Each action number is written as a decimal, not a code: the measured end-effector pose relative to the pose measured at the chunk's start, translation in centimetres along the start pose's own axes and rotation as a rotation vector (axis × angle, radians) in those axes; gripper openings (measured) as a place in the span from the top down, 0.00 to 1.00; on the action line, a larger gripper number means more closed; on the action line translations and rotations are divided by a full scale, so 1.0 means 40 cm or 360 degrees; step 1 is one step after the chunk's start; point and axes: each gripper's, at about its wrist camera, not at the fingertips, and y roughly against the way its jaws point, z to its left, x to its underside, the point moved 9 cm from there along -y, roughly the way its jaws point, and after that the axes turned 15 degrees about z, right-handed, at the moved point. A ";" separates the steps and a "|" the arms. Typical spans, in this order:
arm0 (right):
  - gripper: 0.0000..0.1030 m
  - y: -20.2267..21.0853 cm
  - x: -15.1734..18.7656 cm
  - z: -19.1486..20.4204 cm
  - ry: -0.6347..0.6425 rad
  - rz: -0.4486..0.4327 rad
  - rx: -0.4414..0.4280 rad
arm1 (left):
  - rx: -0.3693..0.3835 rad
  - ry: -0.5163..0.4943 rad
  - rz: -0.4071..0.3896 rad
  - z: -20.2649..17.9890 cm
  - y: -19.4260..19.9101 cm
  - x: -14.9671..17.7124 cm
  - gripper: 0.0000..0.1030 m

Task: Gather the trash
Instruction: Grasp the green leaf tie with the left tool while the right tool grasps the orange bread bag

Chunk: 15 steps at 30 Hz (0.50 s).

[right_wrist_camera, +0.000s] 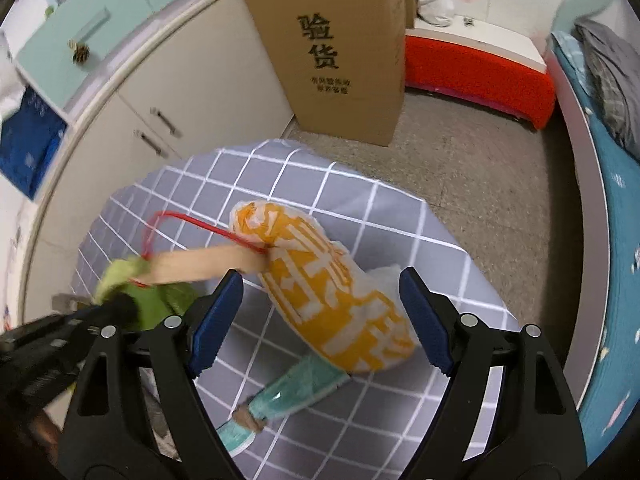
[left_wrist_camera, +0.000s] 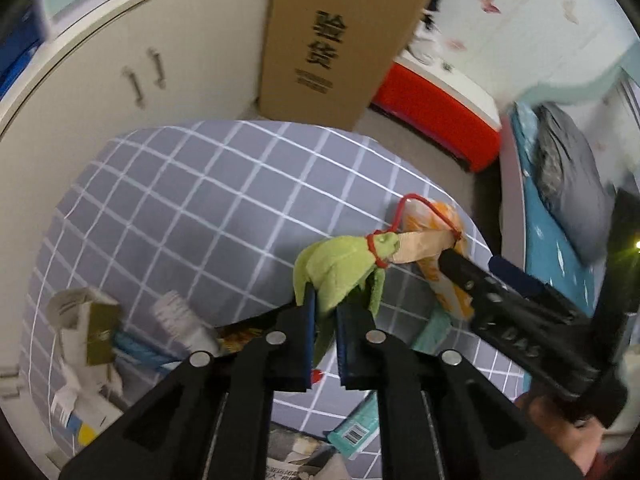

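Left wrist view: the left gripper (left_wrist_camera: 323, 308) has its jaws clamped on a green cloth (left_wrist_camera: 340, 264) tied with red string (left_wrist_camera: 416, 200) to a tan strip (left_wrist_camera: 420, 246), above the grey checked tablecloth (left_wrist_camera: 180, 200). Crumpled paper trash (left_wrist_camera: 84, 320) lies near left.

Right wrist view: the right gripper (right_wrist_camera: 320, 320) stands wide open, holding nothing, its fingers either side of an orange-and-white bag (right_wrist_camera: 332, 292). A teal packet (right_wrist_camera: 296, 392) lies nearer; a cardboard box (right_wrist_camera: 336, 52) stands far behind.

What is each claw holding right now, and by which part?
The left claw pinches the green cloth by its lower hanging folds. The right claw is open around the orange-and-white bag, holding nothing.
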 end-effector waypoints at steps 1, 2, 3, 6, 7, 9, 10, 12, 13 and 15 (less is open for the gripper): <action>0.23 -0.013 0.000 0.005 0.0020 0.0020 0.0008 | -0.0017 0.0015 -0.0011 0.006 0.005 -0.001 0.92; 0.23 -0.028 0.001 0.010 0.0038 0.0046 0.0011 | -0.0024 0.0022 -0.0017 0.011 0.012 0.002 0.92; 0.24 -0.039 0.004 0.013 0.0053 0.0073 0.0017 | -0.0032 0.0033 -0.0024 0.013 0.016 0.005 0.92; 0.53 -0.039 0.018 0.016 0.0103 0.0089 0.0052 | -0.0039 0.0054 -0.0052 -0.002 0.030 -0.001 0.92; 0.55 -0.027 0.024 0.015 0.0111 0.0080 0.0042 | -0.0040 0.0056 -0.0063 -0.009 0.035 -0.003 0.92; 0.56 0.002 0.038 0.010 0.0114 0.0059 0.0017 | -0.0034 0.0056 -0.0088 -0.027 0.050 -0.001 0.92; 0.56 0.021 0.044 0.003 0.0112 0.0043 0.0012 | -0.0031 0.0053 -0.0097 -0.029 0.058 0.004 0.92; 0.56 0.057 0.055 -0.009 0.0089 0.0008 -0.0012 | -0.0019 0.0028 -0.0121 -0.058 0.075 0.014 0.92; 0.56 0.086 0.064 -0.022 0.0068 -0.0018 -0.0033 | -0.0014 0.0010 -0.0139 -0.079 0.088 0.020 0.92; 0.56 0.138 0.085 -0.052 0.0032 -0.0060 -0.0055 | -0.0004 -0.0030 -0.0177 -0.131 0.113 0.034 0.92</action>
